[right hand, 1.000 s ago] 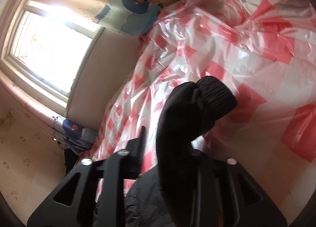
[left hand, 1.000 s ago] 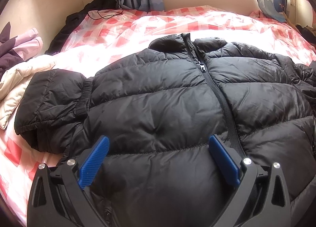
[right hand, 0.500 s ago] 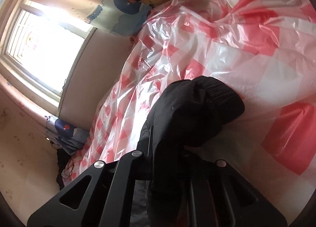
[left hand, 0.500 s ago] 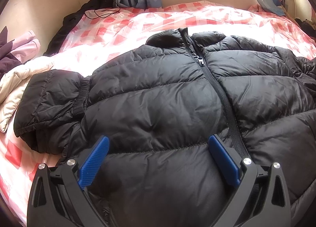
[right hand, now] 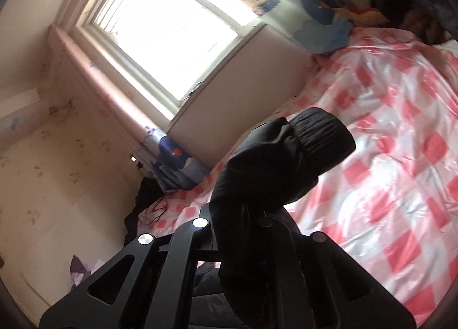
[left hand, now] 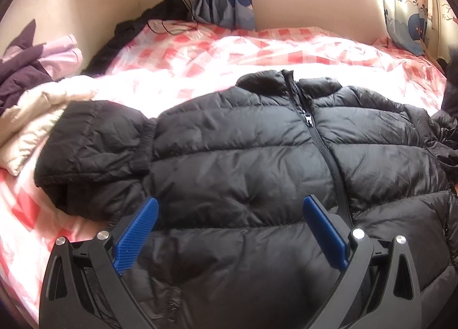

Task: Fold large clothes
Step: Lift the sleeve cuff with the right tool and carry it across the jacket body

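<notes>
A black puffer jacket [left hand: 257,163] lies front-up across the bed [left hand: 257,51], its shell glossy and quilted into fat horizontal tubes, with a dark zipper [left hand: 323,146] running down from the stand-up collar. The bed's cover is slick, crinkled plastic in a pink-and-white check. One sleeve [left hand: 94,143] is folded in against the jacket's side, a ribbed elastic cuff at its end. Beside that sleeve, toward the wall, sits a cream padded garment [left hand: 37,117] with purple cloth [left hand: 20,71] heaped past it.

The left gripper [left hand: 230,226] hangs low over the jacket's lower front with its jaws spread wide — the ridged blue pads [left hand: 134,237] grip nothing, and contact with the fabric cannot be judged.

The right gripper [right hand: 254,214] is clamped onto the jacket's other sleeve [right hand: 280,168], lifted clear of the bed — the soft matte fabric bunches over the fingers, and its gathered cuff [right hand: 323,137] sticks up toward the window [right hand: 169,23].
</notes>
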